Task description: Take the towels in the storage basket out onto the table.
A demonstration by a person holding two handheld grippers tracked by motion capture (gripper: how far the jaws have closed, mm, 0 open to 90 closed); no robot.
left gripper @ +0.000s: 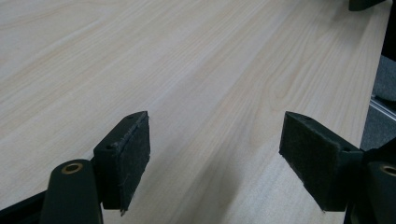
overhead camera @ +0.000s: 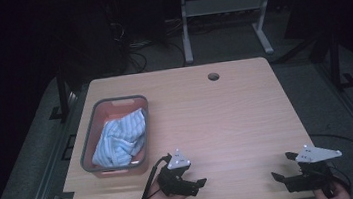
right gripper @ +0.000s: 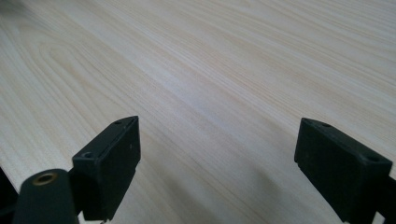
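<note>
Dim room, pale wood counter [overhead camera: 227, 119] with a round hole [overhead camera: 213, 76] near the far edge. At far left, a grey-rimmed bin [overhead camera: 88, 139] holding a crumpled blue-and-white striped cloth [overhead camera: 118, 139]. Just right of the bin's near corner, left tool [overhead camera: 194, 184], low over the near edge, jaws spread wide, nothing between. Well apart at the near right corner, right tool [overhead camera: 283, 167], jaws likewise wide, gripping nothing, over bare wood.

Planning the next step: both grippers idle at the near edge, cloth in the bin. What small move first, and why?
Probably swing the left gripper up and left toward the cloth in the bin. Its jaws stand open with nothing between them, it is the nearer one, and the cloth lies bunched and reachable from above. The right gripper is open too, but far off.
</note>
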